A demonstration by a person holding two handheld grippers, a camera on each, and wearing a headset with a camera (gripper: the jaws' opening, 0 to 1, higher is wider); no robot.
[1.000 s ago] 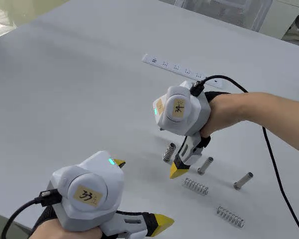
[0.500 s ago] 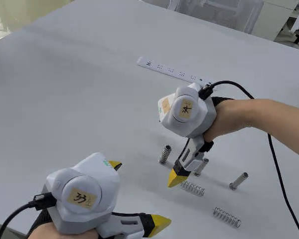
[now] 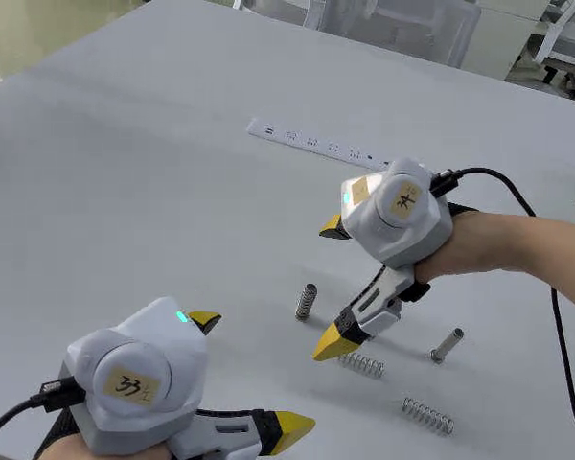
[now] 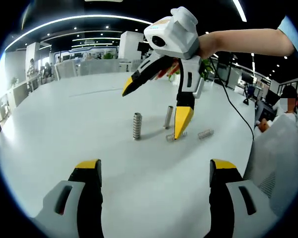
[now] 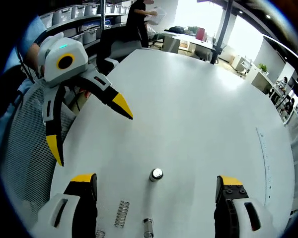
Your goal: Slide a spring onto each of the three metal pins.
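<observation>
A pin [image 3: 307, 302] already wearing a spring stands upright on the white table [image 3: 125, 192]. Just right of that pin the right gripper [image 3: 332, 287] hangs released and empty, jaws spread wide, its lower tip close beside a loose spring [image 3: 362, 364] lying on the table. Farther right of the pin are a bare pin [image 3: 447, 345] and a second spring [image 3: 426, 416]. The left gripper [image 3: 249, 374], also released and empty, is left of the pin, nearer the person.

Nearest pin [image 5: 148, 227] cut off at the right gripper view's bottom edge.
</observation>
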